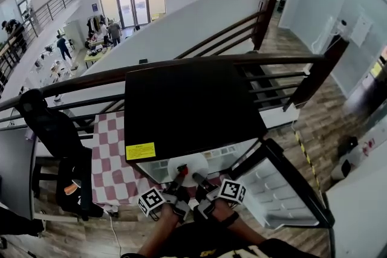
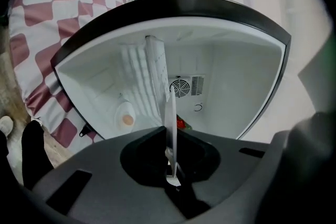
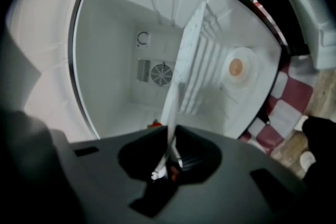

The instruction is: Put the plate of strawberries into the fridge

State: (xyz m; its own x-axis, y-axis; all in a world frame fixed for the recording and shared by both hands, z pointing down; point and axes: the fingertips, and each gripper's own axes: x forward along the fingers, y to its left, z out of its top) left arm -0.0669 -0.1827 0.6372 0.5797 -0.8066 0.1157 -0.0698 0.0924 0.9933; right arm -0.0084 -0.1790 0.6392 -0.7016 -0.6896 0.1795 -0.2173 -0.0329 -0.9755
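Right, head view first: the black fridge (image 1: 187,106) stands with its door (image 1: 284,190) swung wide to the right. The white plate (image 1: 188,166) sits at the mouth of the compartment, carried between the left gripper (image 1: 179,176) and the right gripper (image 1: 200,180), one on each side of the near rim. Two holds, I'd say, to keep it level so the fruit can't roll. A checked cloth (image 1: 112,154) covers the table just left of the fridge, but from up here the berries and the fridge's inside are hidden. Over to the left gripper view: the jaws are nearly together, nipping the thin rim, and the plate (image 2: 170,128) runs away edge-on as a pale line. A red strawberry (image 2: 181,124) peeks out beside it, with a fan grille (image 2: 180,87) on the back wall and a round lamp (image 2: 126,119) on the side wall. A ribbed white shelf (image 2: 139,78) lines up with the plate, and I can't tell where one ends. Right gripper view now, mirrored: jaws pinched close on the plate (image 3: 176,97), a sliver of red strawberry (image 3: 155,124) low beside it and the same fan grille (image 3: 161,74) behind. The bare white floor inside looks ready to take the plate
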